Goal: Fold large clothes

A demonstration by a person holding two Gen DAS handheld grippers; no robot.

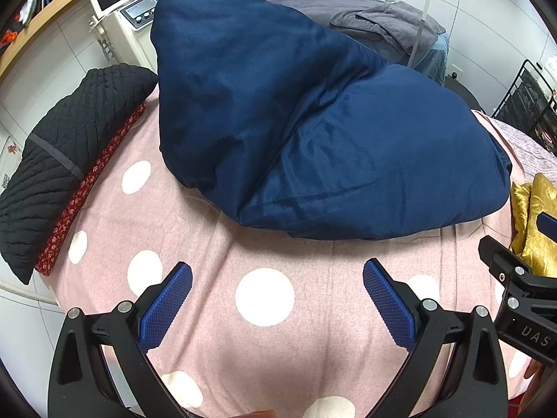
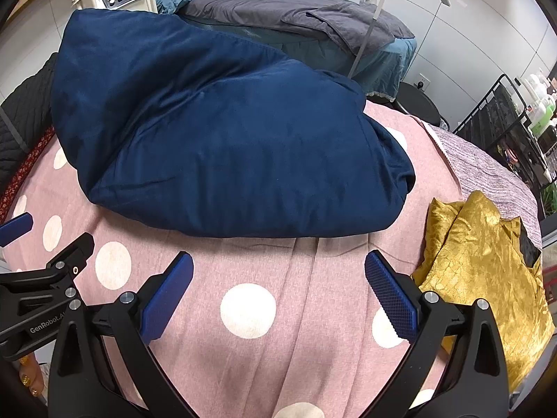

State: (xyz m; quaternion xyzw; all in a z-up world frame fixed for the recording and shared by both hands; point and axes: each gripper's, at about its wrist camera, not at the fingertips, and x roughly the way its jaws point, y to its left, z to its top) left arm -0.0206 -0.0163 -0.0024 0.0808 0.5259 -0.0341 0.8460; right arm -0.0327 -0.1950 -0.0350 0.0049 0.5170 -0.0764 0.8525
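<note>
A large dark blue garment (image 1: 313, 139) lies bunched in a thick folded heap on the pink polka-dot bedcover (image 1: 216, 244), also seen as the blue garment (image 2: 216, 146) on the bedcover (image 2: 306, 296) in the right wrist view. My left gripper (image 1: 277, 278) is open, hovering over the cover just short of the heap's near edge, holding nothing. My right gripper (image 2: 278, 271) is open too, nothing between its blue pads, a little in front of the garment's near edge. Each gripper shows at the other view's side.
A black quilted item (image 1: 69, 149) with a red floral edge lies at the bed's left. A gold fabric piece (image 2: 487, 278) sits at the right. Behind are a second bed with grey and teal bedding (image 2: 296, 10), a white machine (image 1: 122, 3) and a black rack (image 2: 504, 122).
</note>
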